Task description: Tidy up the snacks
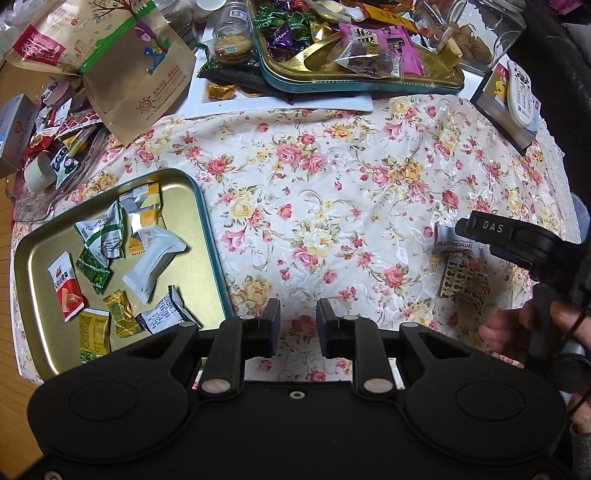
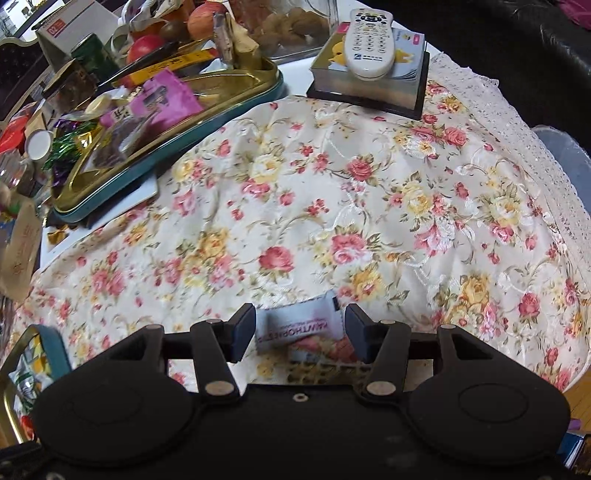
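Note:
A teal-rimmed gold tin tray [image 1: 207, 236] at the near left holds several wrapped snacks [image 1: 153, 264]. My left gripper [image 1: 297, 328] is open and empty, low over the floral cloth just right of that tray. A white hawthorn strip packet [image 2: 299, 325] lies on the cloth between the open fingers of my right gripper [image 2: 301, 332], which are apart from it on both sides. In the left wrist view the same packet [image 1: 448, 242] sits under the right gripper [image 1: 480, 229], beside a leopard-print packet [image 1: 461, 282].
A second teal tin [image 1: 354, 79] full of candies sits at the back, also in the right wrist view [image 2: 177, 147]. A paper bag [image 1: 122, 70] and loose wrappers lie back left. A remote [image 2: 369, 40] rests on a box back right. Glass jars [image 1: 484, 33] stand behind.

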`<state>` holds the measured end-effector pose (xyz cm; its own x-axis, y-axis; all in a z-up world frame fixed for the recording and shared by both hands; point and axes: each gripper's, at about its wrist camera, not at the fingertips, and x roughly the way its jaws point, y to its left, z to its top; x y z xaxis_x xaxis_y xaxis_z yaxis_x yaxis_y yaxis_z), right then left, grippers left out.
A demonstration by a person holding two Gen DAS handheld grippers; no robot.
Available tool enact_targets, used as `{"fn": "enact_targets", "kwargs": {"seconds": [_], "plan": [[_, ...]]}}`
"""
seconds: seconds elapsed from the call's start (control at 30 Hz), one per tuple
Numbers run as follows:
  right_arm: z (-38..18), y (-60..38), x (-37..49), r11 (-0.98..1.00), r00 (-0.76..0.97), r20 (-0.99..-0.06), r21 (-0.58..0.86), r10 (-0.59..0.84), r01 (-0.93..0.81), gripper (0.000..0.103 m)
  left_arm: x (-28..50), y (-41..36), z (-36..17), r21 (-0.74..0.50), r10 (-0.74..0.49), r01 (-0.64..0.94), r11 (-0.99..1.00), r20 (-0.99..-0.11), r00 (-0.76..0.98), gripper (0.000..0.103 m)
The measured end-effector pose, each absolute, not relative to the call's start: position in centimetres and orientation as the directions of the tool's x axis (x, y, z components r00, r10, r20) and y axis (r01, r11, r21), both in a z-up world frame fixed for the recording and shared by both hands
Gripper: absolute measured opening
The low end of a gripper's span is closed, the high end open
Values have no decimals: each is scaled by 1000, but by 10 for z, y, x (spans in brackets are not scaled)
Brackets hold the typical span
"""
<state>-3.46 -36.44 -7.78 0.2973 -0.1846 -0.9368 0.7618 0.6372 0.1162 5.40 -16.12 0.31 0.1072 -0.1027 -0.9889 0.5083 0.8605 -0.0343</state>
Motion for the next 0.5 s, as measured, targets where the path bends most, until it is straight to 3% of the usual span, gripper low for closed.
{"fn": "enact_targets", "kwargs": {"seconds": [0.3,0.5], "plan": [[-106,-369,-30,563,298,-950,198,-89,802,56,55,-158,3,-41,-106,501,865,-989,101,31],[-108,-345,-8,645,318,-943,182,-99,742,56,56,-153,2,-39,-103,495,868,-989,102,31]]}}
